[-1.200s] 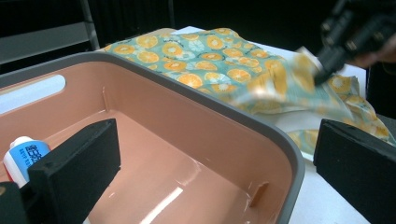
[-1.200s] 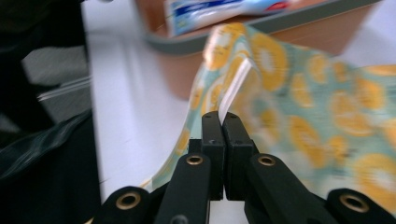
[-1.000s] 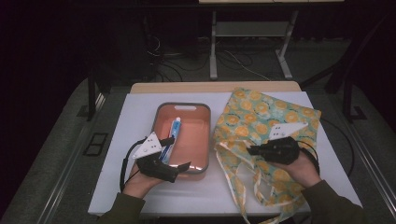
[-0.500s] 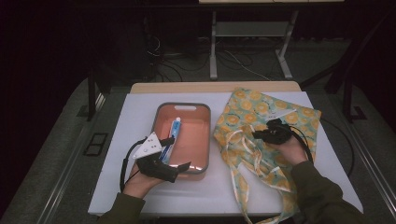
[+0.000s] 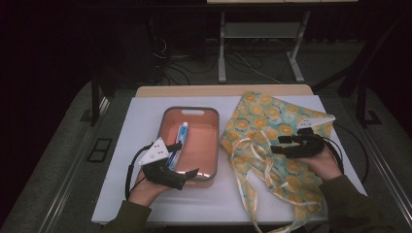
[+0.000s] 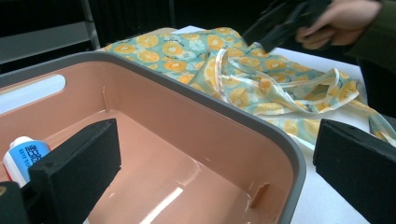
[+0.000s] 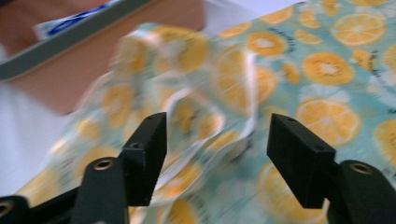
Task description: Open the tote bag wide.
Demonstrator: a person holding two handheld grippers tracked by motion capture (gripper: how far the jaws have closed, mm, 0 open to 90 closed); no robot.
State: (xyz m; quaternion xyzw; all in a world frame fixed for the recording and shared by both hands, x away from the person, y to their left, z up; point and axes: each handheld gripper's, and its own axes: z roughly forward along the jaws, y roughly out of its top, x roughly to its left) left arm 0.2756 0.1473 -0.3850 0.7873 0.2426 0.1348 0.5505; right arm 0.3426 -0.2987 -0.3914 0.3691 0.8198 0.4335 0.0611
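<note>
Cloth and straps: soft load, pinch points matter

Fabric is what I am dealing with on my right side. The apron (image 5: 272, 131), printed with orange slices, lies spread flat on the table (image 5: 141, 121), and my right gripper (image 5: 284, 145) hovers over its middle with the jaws spread wide and nothing between them. In the right gripper view the bunched straps (image 7: 205, 126) sit just ahead of and between the jaws, close below them, blurred on the left.

I judge the cloth light, limp and a little slick; it will drape and slide rather than hold a shape, so a flat single layer would slip out. The best hold is the gathered strap loops or a raised fold directly between the jaws, where several layers stack up and give the pads something to bite.

My left gripper (image 5: 184, 158) has its jaws spread across the near rim of the tub (image 5: 214, 145): one jaw is inside the tub, the other outside beyond its wall, neither pressing it as far as I can tell. That tub looks stiff, smooth plastic, easy to steady by the rim. A toothpaste tube (image 6: 23, 156) lies inside, beside the inner jaw, on the tub floor.
</note>
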